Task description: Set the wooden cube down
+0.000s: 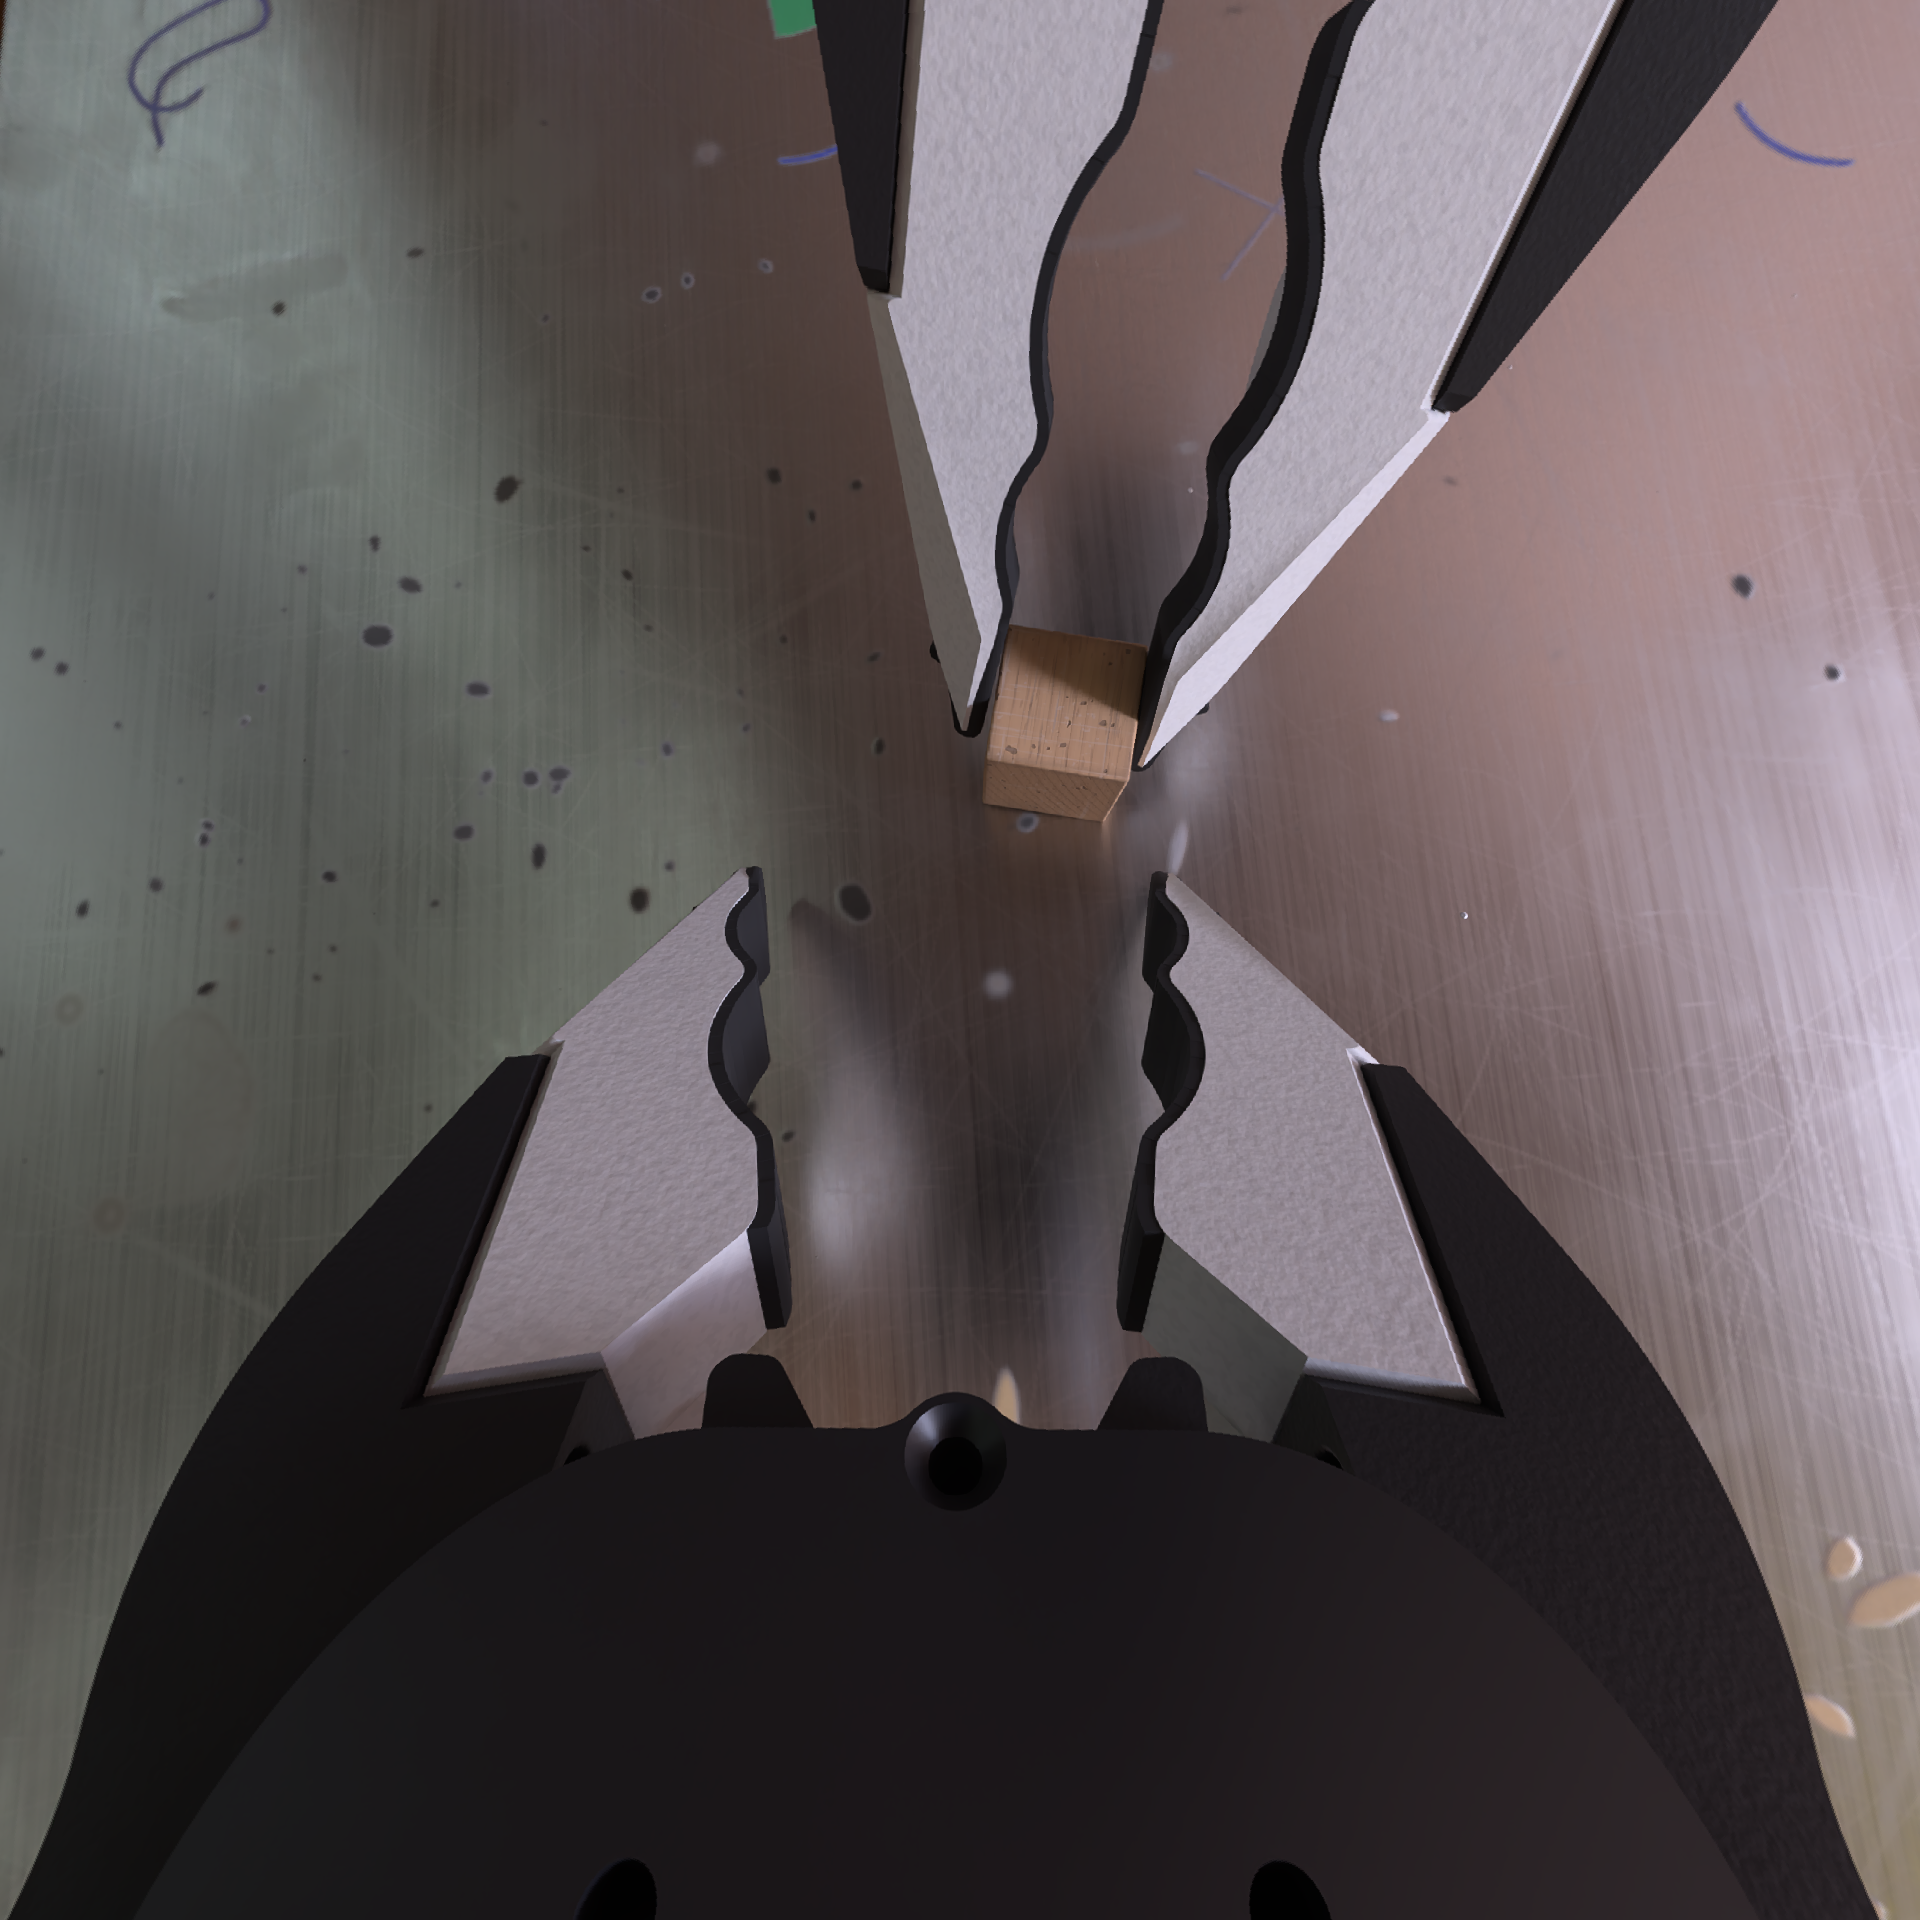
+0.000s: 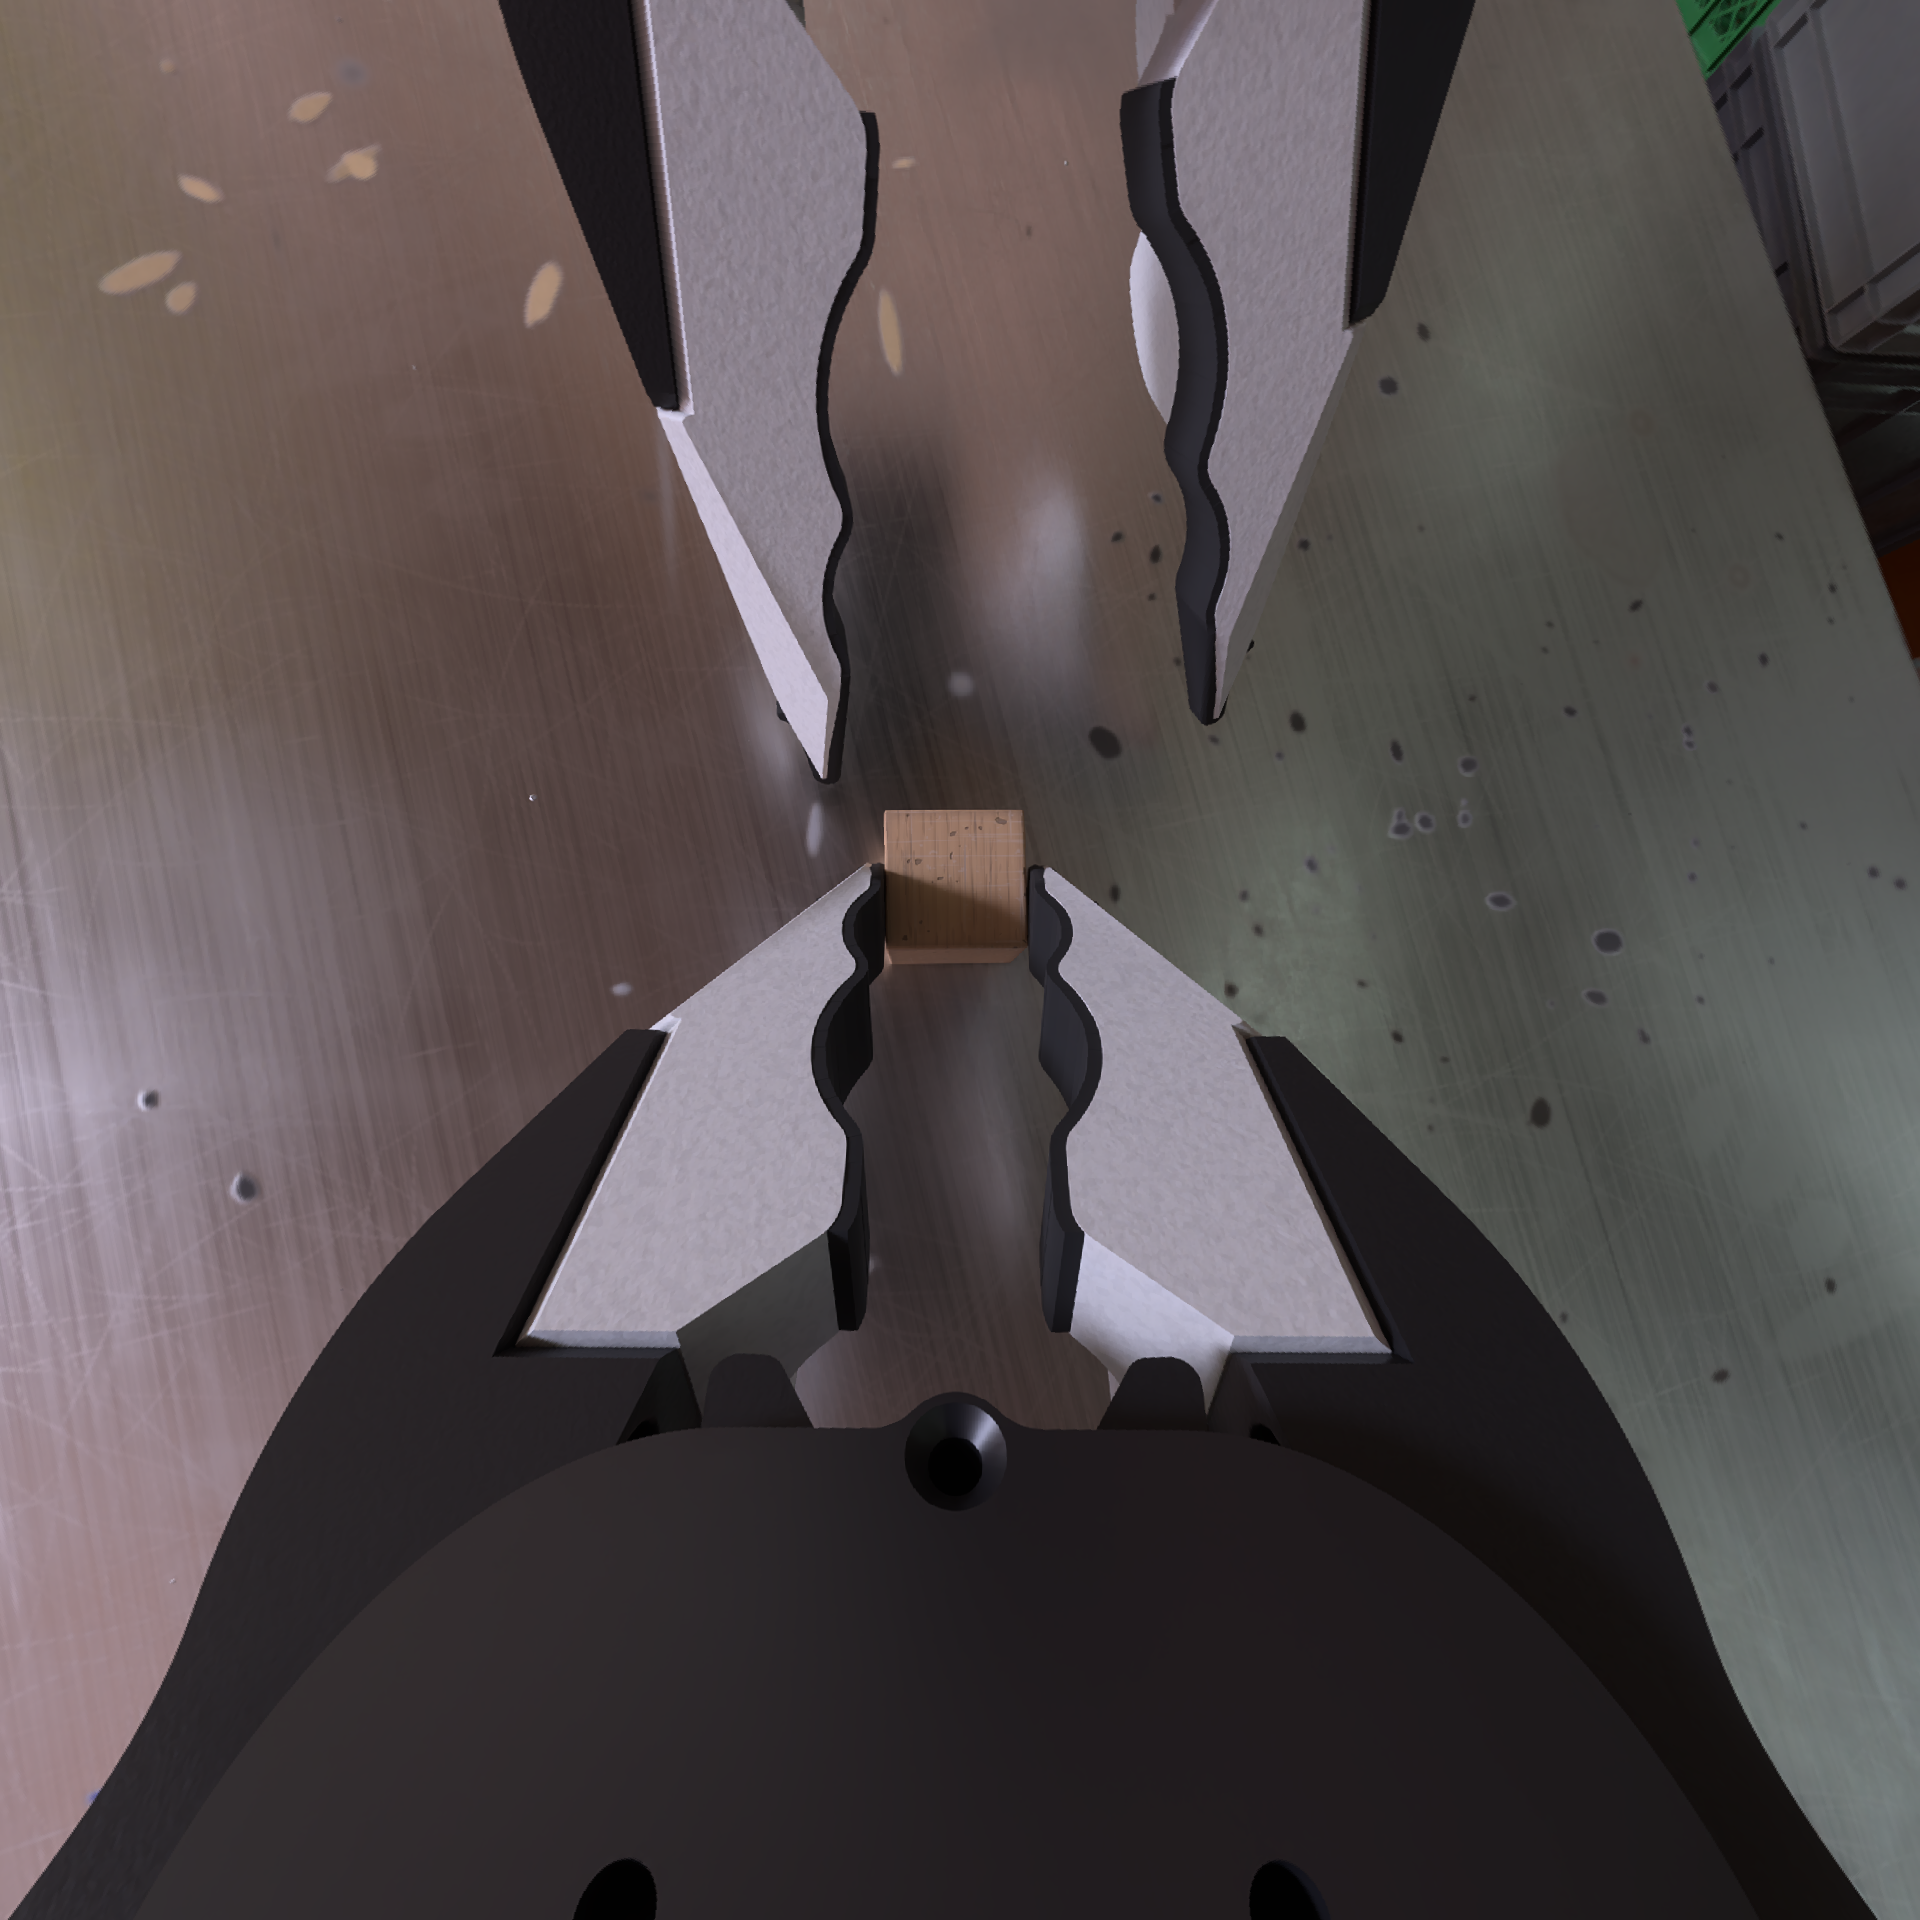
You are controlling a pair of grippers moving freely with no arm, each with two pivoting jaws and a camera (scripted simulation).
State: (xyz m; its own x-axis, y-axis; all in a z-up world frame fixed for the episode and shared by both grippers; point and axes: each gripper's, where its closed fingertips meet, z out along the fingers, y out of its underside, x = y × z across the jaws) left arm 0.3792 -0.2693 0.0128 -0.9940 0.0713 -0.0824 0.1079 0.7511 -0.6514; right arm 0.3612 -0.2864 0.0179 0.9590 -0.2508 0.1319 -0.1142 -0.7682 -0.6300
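A small wooden cube (image 2: 951, 883) sits between the fingertips of my right gripper (image 2: 956, 875), which is shut on its two sides. The cube is low over the brushed metal table (image 2: 416, 831); I cannot tell whether it touches the surface. In the left wrist view the cube (image 1: 1060, 727) shows ahead, held by the right gripper (image 1: 1055, 746), which comes in from the top. My left gripper (image 1: 956, 881) is open and empty, its tips a short way in front of the cube. It faces the right gripper and also shows in the right wrist view (image 2: 1016, 746).
The table's edge runs diagonally at the right of the right wrist view. Grey crates (image 2: 1849, 208) and a green crate (image 2: 1756, 21) stand beyond it. The tabletop has dark specks, pale flecks and pen marks (image 1: 187, 62). A green object (image 1: 795, 16) shows at the far end.
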